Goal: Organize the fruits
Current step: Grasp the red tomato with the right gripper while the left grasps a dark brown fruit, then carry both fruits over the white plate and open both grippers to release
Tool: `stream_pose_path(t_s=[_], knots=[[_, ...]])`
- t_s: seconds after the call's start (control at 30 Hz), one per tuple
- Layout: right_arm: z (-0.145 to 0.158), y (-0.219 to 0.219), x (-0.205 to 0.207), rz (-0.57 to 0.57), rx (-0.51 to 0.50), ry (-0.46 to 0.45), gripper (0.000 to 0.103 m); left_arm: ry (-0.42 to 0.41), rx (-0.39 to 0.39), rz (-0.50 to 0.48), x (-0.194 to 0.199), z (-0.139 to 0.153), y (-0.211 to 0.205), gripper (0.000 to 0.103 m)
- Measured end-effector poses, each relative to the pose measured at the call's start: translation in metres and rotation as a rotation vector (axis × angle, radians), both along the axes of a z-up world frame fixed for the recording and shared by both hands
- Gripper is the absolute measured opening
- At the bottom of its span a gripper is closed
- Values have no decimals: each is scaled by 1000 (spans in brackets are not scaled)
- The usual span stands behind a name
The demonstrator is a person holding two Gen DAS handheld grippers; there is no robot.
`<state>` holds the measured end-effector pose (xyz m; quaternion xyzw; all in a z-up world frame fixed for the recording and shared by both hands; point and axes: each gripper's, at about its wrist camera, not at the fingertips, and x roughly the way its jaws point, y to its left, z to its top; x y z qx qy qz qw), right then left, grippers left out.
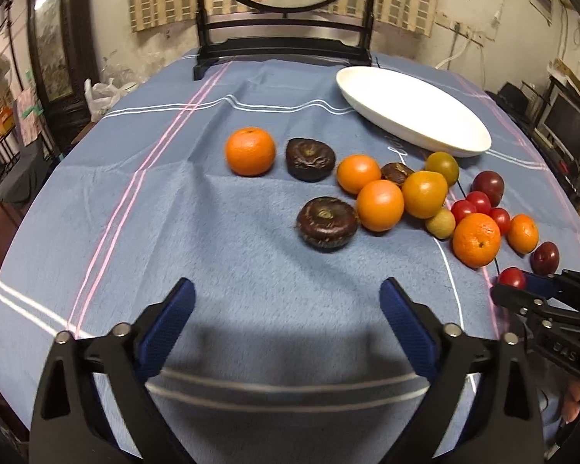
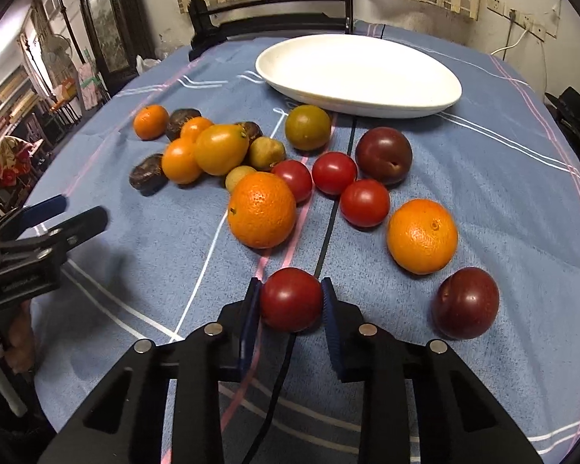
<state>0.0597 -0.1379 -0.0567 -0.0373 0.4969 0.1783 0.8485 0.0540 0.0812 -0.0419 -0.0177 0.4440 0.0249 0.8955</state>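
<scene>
My right gripper (image 2: 291, 299) is shut on a red tomato (image 2: 291, 298) low over the blue tablecloth; the tomato also shows in the left wrist view (image 1: 511, 277). Beyond it lie oranges (image 2: 261, 209), more red tomatoes (image 2: 334, 172), dark plums (image 2: 465, 302), a green-brown fruit (image 2: 307, 127) and dark wrinkled fruits (image 2: 147, 174). The white oval plate (image 2: 425, 89) stands empty at the back. My left gripper (image 1: 287, 297) is open and empty, hovering short of a dark wrinkled fruit (image 1: 327, 222) and an orange (image 1: 250, 151).
A dark wooden stand with a round painted screen (image 1: 286, 44) sits at the table's far edge. A black cable (image 2: 324, 247) runs along the cloth under the fruits. The cloth (image 1: 174, 212) is wrinkled at the left.
</scene>
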Motion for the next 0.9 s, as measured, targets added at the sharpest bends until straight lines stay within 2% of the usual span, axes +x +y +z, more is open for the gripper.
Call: stream_pose_path(t_s=[0.07,0.17,0.37,0.5,0.53,0.57,0.6,0.73,0.9], knots=[[5,-5,-3,-1,16,-24,31,31,0,-18,10,-3,-2,78],[11,-15,-7,-8,51,-39,31,69,-6,-23,23,-7,-2,77],[14,-38,-13,-29,89,-50,31,74,46,-39,49,-12,-14,75],[14,-45,-14,-32,93,-51,31,100,61,-65,61,-21,-21,67],[14,-45,-13,-31,92,-54,31,87,61,-68,63,-20,-21,64],[14,-45,-13,-28,91,-55,31,78,60,-81,64,-20,-23,50],[14,-44,-13,-22,88,-58,30,74,54,-110,65,-19,-25,43],[23,-39,-12,19,80,-80,30,61,114,-170,57,-15,-35,42],[57,-39,9,24,70,-178,30,-21,64,-221,47,22,-32,42]])
